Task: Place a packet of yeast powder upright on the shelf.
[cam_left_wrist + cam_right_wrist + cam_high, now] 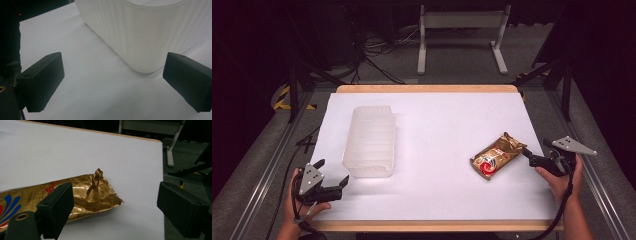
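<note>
Nothing looks done yet: the gold snack packet [497, 155] lies flat on the white desk [437, 125] toward its right edge, untouched, and the translucent ribbed tub [369, 141] stands toward the left edge, well apart from it; as far as the high view shows, the tub holds nothing; my reading is that the packet is to be lifted, and likely carried to the tub, so the grasp, the carry and the drop all remain.

The right gripper [532, 159] sits just beside the packet's crimped far end, its jaws wide apart; in the right gripper view the packet [82, 195] lies ahead of the jaws, its end between them but not pressed by either. The left gripper [332, 180] waits near the front-left corner, jaws likewise apart and holding nothing, with the tub's rounded corner [140, 35] close ahead of them.

Count: one packet; one tub; two grippers.
</note>
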A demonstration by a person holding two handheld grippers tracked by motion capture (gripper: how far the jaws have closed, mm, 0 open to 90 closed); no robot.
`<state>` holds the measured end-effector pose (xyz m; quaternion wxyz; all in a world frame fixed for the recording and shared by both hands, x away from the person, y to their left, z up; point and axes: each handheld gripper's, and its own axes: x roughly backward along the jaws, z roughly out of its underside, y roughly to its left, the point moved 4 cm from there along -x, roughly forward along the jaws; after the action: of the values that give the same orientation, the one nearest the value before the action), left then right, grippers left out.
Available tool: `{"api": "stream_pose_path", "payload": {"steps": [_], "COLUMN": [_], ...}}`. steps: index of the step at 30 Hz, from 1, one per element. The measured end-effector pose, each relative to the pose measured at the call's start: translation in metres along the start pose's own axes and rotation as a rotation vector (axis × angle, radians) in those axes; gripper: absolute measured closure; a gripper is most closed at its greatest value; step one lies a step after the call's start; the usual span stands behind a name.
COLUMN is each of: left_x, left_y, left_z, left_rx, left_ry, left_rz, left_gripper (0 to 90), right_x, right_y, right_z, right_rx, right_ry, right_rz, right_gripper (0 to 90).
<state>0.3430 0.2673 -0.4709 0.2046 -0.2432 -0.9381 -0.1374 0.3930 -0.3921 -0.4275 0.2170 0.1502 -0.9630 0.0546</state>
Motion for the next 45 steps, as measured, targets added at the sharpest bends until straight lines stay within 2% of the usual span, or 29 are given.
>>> {"api": "stream_pose_path", "payload": {"steps": [6,10,17,23,25,33,34,39,41,44,45], "left_x": [-0.001,-0.001,-0.002,-0.002,-0.002,-0.002,-0.002,-0.002,-0.002,-0.003,-0.003], "left_y": [-0.001,0.001,-0.003,-0.003,-0.004,-0.005,-0.005,-0.006,-0.006,-0.006,-0.006], "left_z": [0.0,0.002,0.0,0.0,0.0,0.001,0.001,0.0,0.001,0.001,0.001], "left_rx": [-0.011,-0.013,-0.035,-0.035,-0.039,-0.044,-0.044,-0.046,-0.048,-0.046,-0.046], "left_ry": [0.009,0.018,0.017,0.019,0.02,0.021,0.022,0.023,0.025,0.025,0.026], "left_rz": [0.001,-0.013,-0.002,0.007,0.009,0.02,0.021,0.028,0.03,0.03,0.03], "left_gripper": [4.5,4.8,4.8,4.8,4.8,5.1,5.1,5.2,5.2,5.2,5.2], "right_x": [-0.002,-0.007,-0.018,-0.026,-0.03,-0.042,-0.045,-0.05,-0.052,-0.052,-0.053], "right_y": [0.001,0.001,0.005,0.003,0.002,0.011,0.012,0.014,0.017,0.019,0.02], "right_z": [0.001,-0.001,0.006,0.008,0.01,0.013,0.014,0.013,0.012,0.008,0.008], "right_rx": [-0.019,-0.068,-0.111,-0.148,-0.165,-0.218,-0.227,-0.257,-0.268,-0.291,-0.291], "right_ry": [0.01,0.02,0.091,0.106,0.132,0.204,0.219,0.219,0.217,0.186,0.182], "right_rz": [-0.018,-0.035,-0.055,-0.081,-0.081,-0.148,-0.14,-0.156,-0.173,-0.196,-0.19], "right_gripper": [14.6,15.0,15.0,14.4,14.1,12.8,12.7,12.2,14.3,25.1,29.2]}}
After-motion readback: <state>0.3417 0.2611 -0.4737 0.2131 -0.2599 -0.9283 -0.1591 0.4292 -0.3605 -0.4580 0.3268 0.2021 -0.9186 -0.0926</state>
